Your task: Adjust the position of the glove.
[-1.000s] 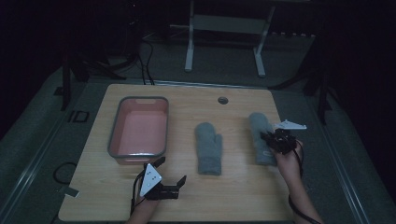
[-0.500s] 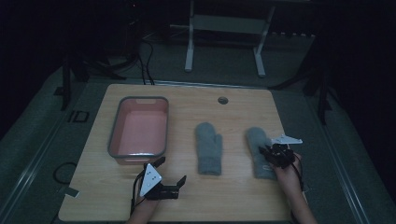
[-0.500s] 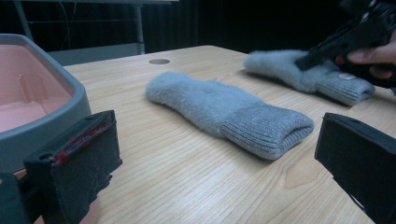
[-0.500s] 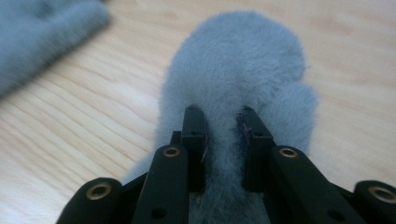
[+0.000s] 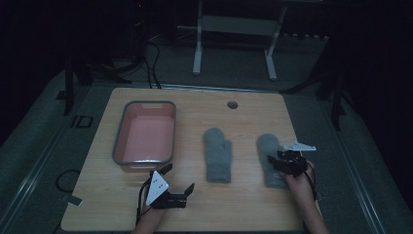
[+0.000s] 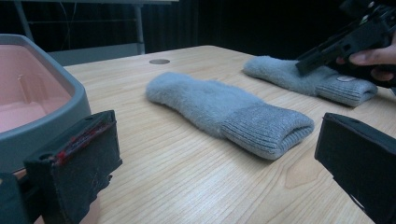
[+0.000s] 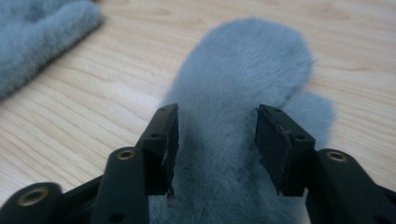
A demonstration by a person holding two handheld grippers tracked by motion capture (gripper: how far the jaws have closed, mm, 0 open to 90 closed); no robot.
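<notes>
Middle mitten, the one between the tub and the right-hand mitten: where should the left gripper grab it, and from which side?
Probably the ribbed cuff of the middle mitten: it's the end nearest the left gripper, firmer and thicker than the fluffy palm. Come from above with a jaw on either side of the cuff; the mitten lies flat on the table, so a level approach finds no edge.

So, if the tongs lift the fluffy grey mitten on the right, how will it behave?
The fluffy grey mitten would probably droop, because it lies flat and limp. It looks light, and its fuzzy pile should resist slipping. It is unlikely to roll.
</notes>
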